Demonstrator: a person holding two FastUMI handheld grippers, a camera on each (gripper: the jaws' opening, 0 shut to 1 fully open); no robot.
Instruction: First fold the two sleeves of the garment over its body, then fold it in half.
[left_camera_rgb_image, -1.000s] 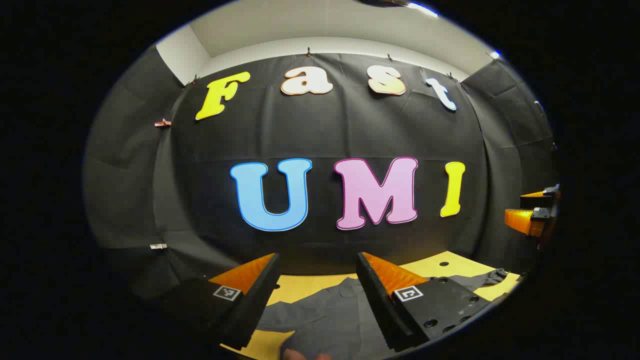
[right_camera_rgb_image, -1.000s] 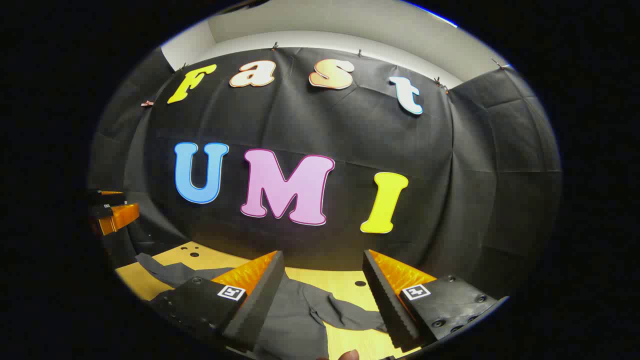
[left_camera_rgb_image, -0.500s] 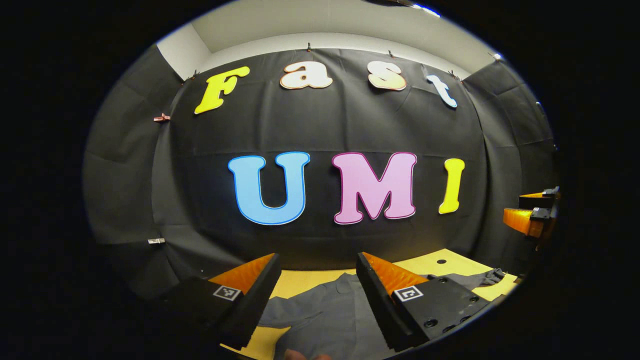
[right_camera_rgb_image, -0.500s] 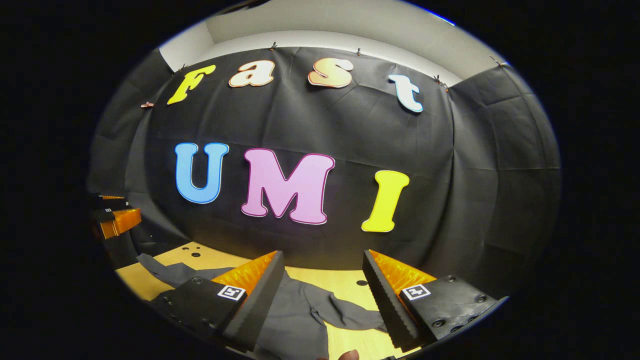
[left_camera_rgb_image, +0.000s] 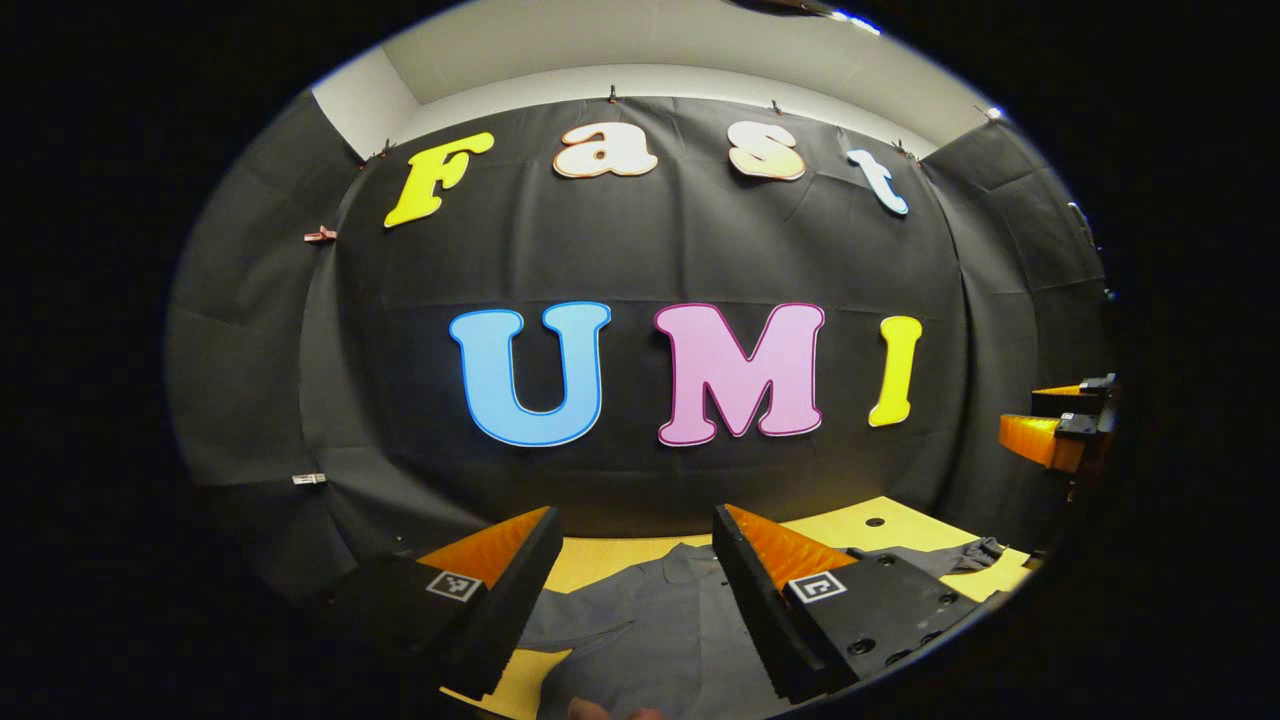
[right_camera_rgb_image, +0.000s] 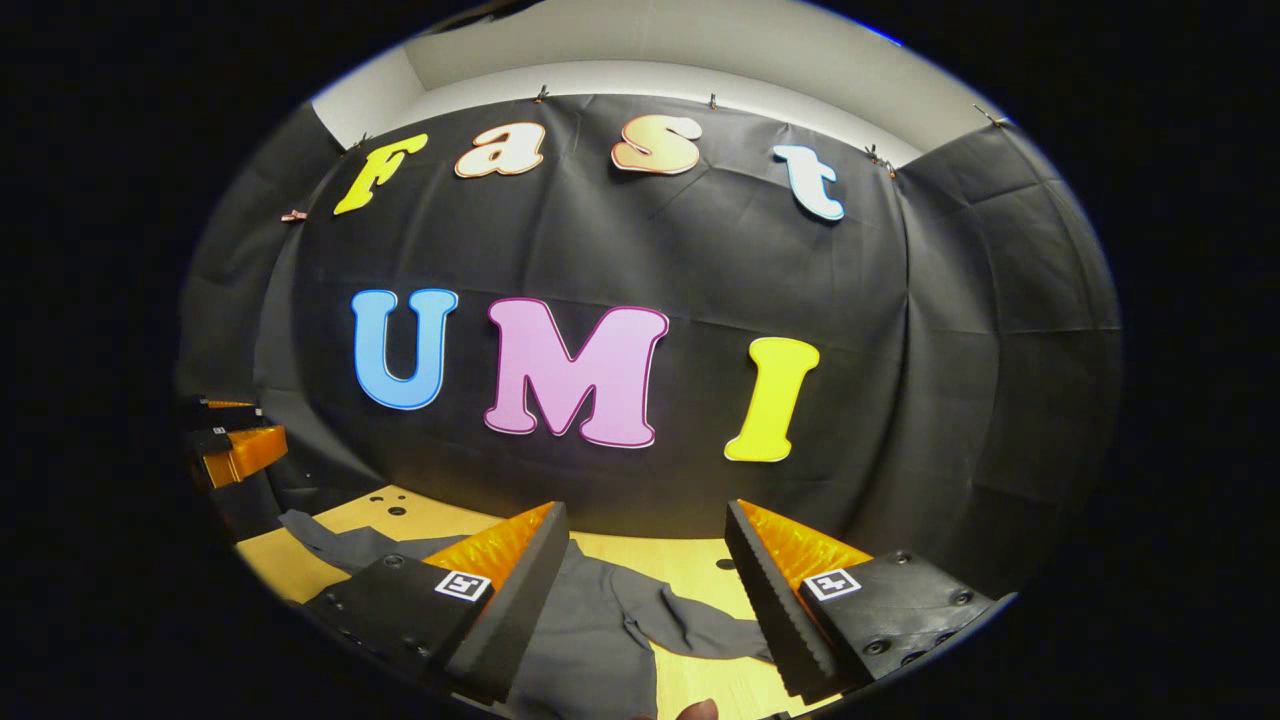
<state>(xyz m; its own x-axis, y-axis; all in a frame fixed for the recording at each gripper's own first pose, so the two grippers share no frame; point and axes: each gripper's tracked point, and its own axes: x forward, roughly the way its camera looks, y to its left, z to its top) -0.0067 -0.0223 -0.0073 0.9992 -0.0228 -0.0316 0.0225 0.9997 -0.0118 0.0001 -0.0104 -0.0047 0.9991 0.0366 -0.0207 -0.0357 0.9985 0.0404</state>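
A dark grey garment (left_camera_rgb_image: 640, 630) lies spread on the yellow table (left_camera_rgb_image: 905, 525) in the left gripper view, its collar toward the wall. One sleeve (left_camera_rgb_image: 965, 555) reaches out to the right. My left gripper (left_camera_rgb_image: 636, 565) hovers above the body, open, nothing between its fingers. In the right gripper view the same garment (right_camera_rgb_image: 590, 630) lies below my right gripper (right_camera_rgb_image: 647, 560), which is open and holds nothing. A crumpled sleeve (right_camera_rgb_image: 700, 625) lies between its fingers' line of sight, and another sleeve (right_camera_rgb_image: 330, 540) stretches to the left.
The other gripper (left_camera_rgb_image: 1055, 425) hangs at the right edge of the left gripper view, and at the left edge of the right gripper view the other gripper (right_camera_rgb_image: 230, 445) shows. Small holes (right_camera_rgb_image: 390, 505) dot the table (right_camera_rgb_image: 690, 560). A fingertip (right_camera_rgb_image: 695, 710) shows at the bottom.
Both views have tipped slightly downward, showing a little more of the table and garment. Both grippers stay open and nothing was taken hold of.
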